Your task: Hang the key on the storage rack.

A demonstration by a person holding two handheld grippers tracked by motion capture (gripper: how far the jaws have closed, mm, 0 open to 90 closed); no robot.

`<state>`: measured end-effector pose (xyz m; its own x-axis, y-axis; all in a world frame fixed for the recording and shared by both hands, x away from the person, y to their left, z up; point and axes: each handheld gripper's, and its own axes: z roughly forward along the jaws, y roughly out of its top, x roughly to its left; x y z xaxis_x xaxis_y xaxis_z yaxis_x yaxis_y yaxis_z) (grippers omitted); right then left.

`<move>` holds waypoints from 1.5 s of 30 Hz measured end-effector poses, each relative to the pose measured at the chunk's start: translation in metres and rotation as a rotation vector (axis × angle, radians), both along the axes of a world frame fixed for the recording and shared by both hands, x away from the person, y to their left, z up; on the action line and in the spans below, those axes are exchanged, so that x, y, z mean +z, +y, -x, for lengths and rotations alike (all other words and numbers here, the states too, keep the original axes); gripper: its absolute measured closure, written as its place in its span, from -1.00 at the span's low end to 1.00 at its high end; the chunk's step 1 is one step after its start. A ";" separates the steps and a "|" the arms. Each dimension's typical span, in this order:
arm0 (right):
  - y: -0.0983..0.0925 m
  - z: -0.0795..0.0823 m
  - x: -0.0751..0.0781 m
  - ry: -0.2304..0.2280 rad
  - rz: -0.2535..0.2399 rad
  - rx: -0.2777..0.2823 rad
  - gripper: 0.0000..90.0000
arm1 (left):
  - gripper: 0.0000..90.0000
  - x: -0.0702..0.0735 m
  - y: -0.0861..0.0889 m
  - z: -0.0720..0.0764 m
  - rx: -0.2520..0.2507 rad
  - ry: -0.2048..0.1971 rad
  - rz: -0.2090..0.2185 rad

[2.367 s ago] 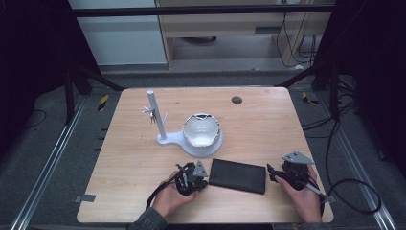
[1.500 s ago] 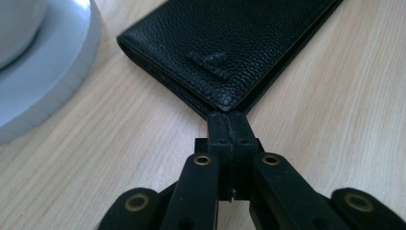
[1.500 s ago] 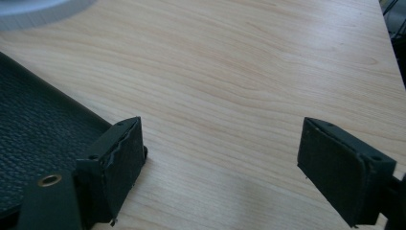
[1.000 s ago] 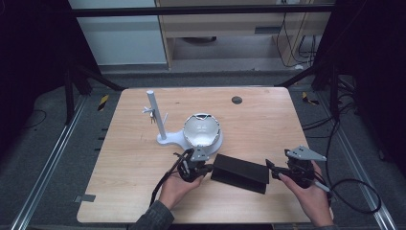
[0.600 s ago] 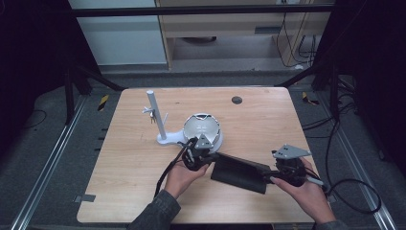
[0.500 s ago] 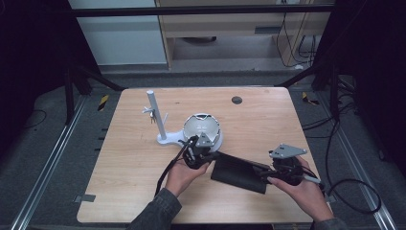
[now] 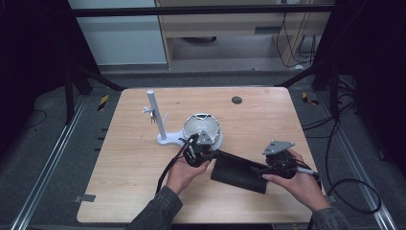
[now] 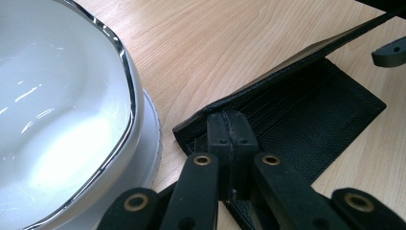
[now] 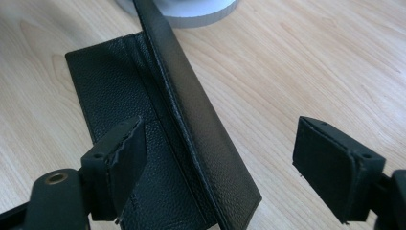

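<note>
- Since the earliest high-view frame: black wallet no longer flat and shut on the table; top flap now lifted at the left corner, opened partway. Both hands shifted up-table from the near edge, left gripper now close to the white bowl, right gripper moved in from the right onto the wallet's right end.
- Left gripper: jaws pressed together, clamped on the raised flap's corner; in the left gripper view pads pinching the flap edge, inner card slots visible beneath.
- Right gripper: jaws wide apart, not pressing anything; in the right gripper view lifted flap edge running between the two pads, left pad over the lower leaf, right pad over bare wood. Contact with the wallet not clear.
- Wallet: lower leaf flat on the table, near-centre-right, just in front of the bowl; upper flap tilted up like a ramp, high at the left gripper end.
- Bowl: white with dark rim, sitting on a white base just beside the wallet's left corner, not touching as far as visible.
- White post stand upright left of the bowl, joined to the same base.
- Small dark round spot on the far part of the table, well apart.
</note>
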<state>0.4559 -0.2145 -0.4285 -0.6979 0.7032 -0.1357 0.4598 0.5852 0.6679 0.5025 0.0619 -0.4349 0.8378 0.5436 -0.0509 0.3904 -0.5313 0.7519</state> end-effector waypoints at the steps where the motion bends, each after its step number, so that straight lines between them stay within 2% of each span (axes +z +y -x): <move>1: 0.001 -0.001 0.000 0.003 0.008 0.010 -0.56 | 1.00 0.000 0.000 0.000 0.001 -0.001 0.000; 13: 0.018 -0.015 0.001 0.028 0.135 0.090 -0.46 | 1.00 0.000 0.000 -0.002 -0.002 0.003 0.002; 20: 0.022 -0.021 -0.001 0.044 0.171 0.118 -0.37 | 1.00 0.001 0.000 -0.002 -0.001 0.002 0.004; 34: 0.034 -0.036 -0.009 0.106 0.212 0.159 -0.16 | 1.00 0.002 -0.001 -0.005 -0.001 0.006 0.009; 45: 0.039 -0.040 -0.013 0.110 0.234 0.174 0.00 | 1.00 0.002 -0.002 -0.007 0.001 0.013 0.014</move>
<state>0.4954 -0.1759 -0.4410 -0.8248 0.5302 -0.1967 0.4011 0.7937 0.4574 0.5093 0.0604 -0.4327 0.8367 0.5434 -0.0689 0.4004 -0.5208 0.7539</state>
